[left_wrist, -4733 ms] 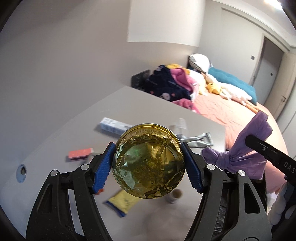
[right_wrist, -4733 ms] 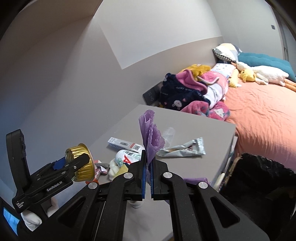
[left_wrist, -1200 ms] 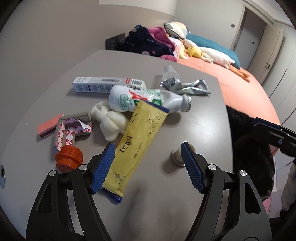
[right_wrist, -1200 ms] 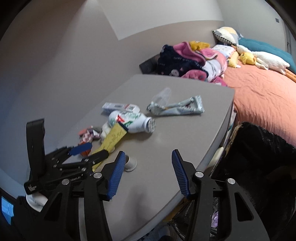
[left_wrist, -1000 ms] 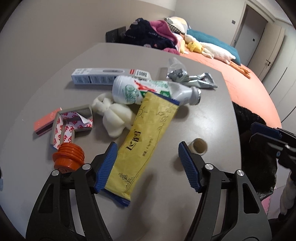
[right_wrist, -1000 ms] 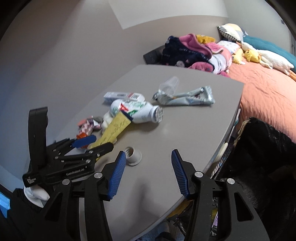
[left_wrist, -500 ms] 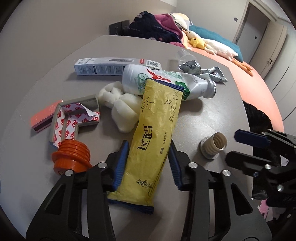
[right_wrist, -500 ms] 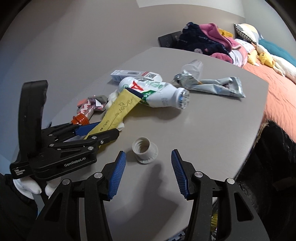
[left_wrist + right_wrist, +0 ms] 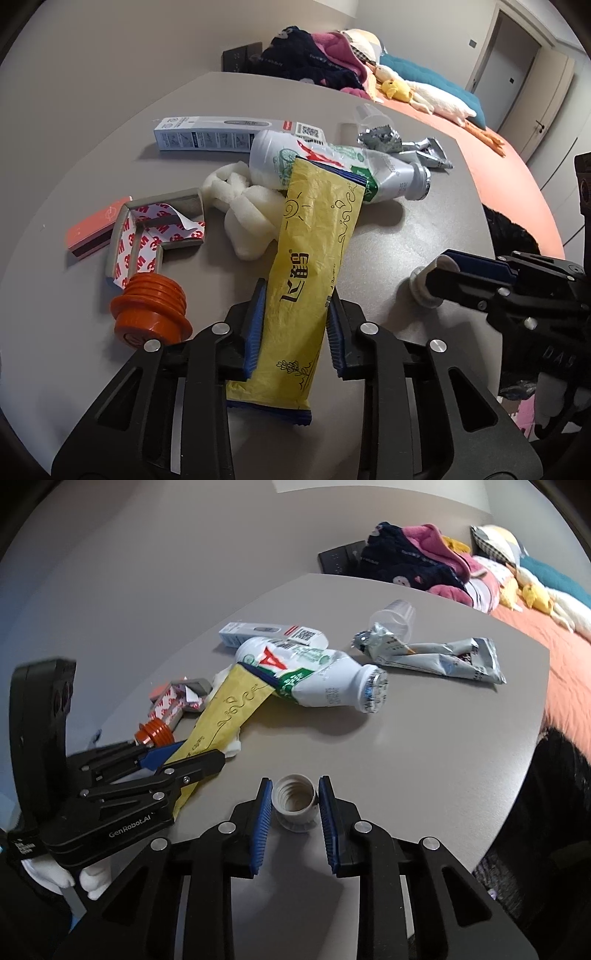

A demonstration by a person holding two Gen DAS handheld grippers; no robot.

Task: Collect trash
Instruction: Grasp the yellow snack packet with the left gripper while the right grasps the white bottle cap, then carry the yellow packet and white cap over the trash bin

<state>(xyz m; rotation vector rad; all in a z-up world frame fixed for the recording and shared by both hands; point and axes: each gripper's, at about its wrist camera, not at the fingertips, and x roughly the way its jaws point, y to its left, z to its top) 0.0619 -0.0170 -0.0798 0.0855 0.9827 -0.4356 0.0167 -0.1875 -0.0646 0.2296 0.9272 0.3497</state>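
A long yellow packet [image 9: 314,229] lies on the grey table [image 9: 424,738], its far end resting on a white milk bottle [image 9: 332,166]. My left gripper [image 9: 295,288] straddles the packet's near half. Its jaws are closing and the blue pads touch both long edges. In the right wrist view the left gripper [image 9: 199,751] sits at the left on that packet [image 9: 229,705]. A small white threaded cap [image 9: 295,801] stands mouth up between the closing jaws of my right gripper [image 9: 295,781], pads against its sides. The left wrist view shows that right gripper [image 9: 439,266] on the cap [image 9: 421,291].
An orange ribbed plug [image 9: 151,310], a grey 3M corner guard [image 9: 147,229], white foam [image 9: 247,210] and a thermometer box [image 9: 207,133] lie left of the packet. A silver wrapper [image 9: 443,657] and clear cup [image 9: 395,614] lie farther back. A black bin bag [image 9: 554,768] hangs off the table's right edge.
Both pairs of jaws have narrowed. The left came in onto the yellow packet's edges. The right moved forward and down over the white cap and drew in against it.
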